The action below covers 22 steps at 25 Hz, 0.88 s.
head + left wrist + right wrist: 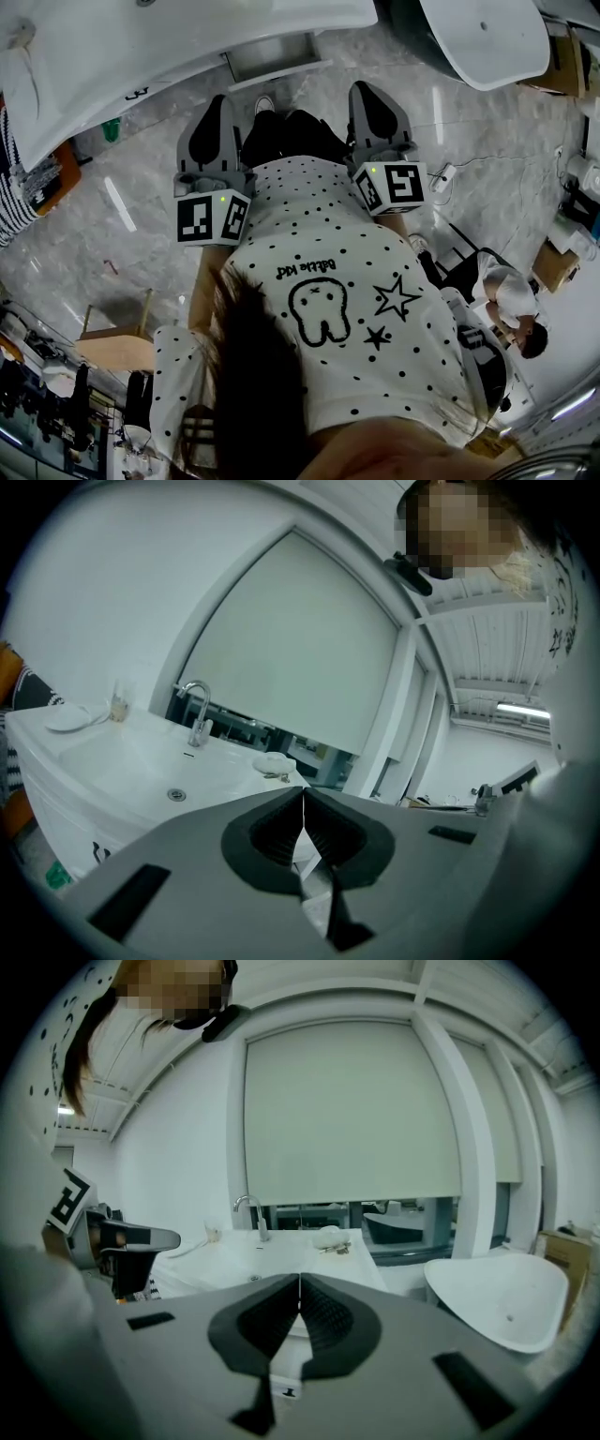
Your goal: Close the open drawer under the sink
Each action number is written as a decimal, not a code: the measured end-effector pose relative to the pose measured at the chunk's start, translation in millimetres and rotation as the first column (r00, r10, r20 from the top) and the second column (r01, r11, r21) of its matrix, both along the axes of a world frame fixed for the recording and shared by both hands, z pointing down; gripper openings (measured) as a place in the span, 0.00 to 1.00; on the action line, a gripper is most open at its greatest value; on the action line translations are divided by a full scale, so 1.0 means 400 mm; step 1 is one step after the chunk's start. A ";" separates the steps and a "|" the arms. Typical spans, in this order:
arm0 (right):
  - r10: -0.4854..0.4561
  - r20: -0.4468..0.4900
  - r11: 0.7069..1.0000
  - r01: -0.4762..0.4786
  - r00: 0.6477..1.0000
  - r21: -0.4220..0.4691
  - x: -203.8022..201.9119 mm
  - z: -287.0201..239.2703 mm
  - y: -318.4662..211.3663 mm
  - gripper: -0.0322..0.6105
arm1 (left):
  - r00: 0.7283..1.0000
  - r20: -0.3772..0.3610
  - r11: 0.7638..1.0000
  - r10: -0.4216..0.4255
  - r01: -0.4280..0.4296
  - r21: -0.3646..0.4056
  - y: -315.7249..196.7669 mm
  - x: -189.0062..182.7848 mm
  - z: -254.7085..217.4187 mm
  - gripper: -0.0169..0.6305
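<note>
While the person stands facing the sink (pixel 141 56), the open drawer (pixel 277 58) juts out from under the counter's front edge, directly ahead of both tools. The left gripper (pixel 227 98) and right gripper (pixel 364 89) are held side by side, short of the drawer. Each has its jaws pressed together with nothing between them (both gripper views show the ribbed pads meeting). A faucet (pixel 197 714) rises at the counter's back edge, and a second white basin (pixel 483 37) sits beyond the counter's right end.
</note>
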State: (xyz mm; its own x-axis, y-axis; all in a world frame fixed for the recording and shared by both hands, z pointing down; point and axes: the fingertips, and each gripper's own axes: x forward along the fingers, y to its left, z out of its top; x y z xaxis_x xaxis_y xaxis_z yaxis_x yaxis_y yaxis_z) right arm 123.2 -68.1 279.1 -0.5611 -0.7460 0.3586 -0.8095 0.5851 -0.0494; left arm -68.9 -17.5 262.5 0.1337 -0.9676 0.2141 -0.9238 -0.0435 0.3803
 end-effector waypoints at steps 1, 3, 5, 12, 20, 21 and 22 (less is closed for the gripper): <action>-0.005 0.001 1.000 0.005 1.000 0.000 -0.003 0.000 -0.003 0.07 | 1.000 0.002 1.000 -0.003 0.003 -0.003 0.000 -0.002 0.001 0.04; -0.015 0.001 1.000 0.015 1.000 0.000 -0.008 0.000 -0.009 0.07 | 1.000 0.006 1.000 -0.008 0.009 -0.006 0.000 -0.003 0.003 0.04; -0.027 0.002 1.000 0.027 1.000 -0.003 -0.011 0.001 -0.015 0.07 | 1.000 0.006 1.000 -0.019 0.019 -0.009 0.002 -0.003 0.003 0.04; -0.070 0.002 0.998 0.070 0.998 -0.002 -0.002 -0.020 -0.042 0.07 | 0.998 0.009 0.998 -0.063 0.063 -0.007 -0.008 0.014 -0.014 0.04; -0.118 0.001 0.993 0.118 0.993 0.012 0.061 -0.030 -0.091 0.07 | 0.993 0.061 0.995 -0.100 0.099 0.026 -0.064 0.069 -0.046 0.04; -0.120 0.004 0.993 0.120 0.993 0.012 0.087 -0.031 -0.104 0.07 | 0.991 0.076 0.994 -0.108 0.106 0.034 -0.076 0.088 -0.055 0.04; -0.125 0.006 0.992 0.125 0.992 0.014 0.107 -0.033 -0.114 0.07 | 0.989 0.089 0.993 -0.116 0.113 0.041 -0.086 0.102 -0.063 0.04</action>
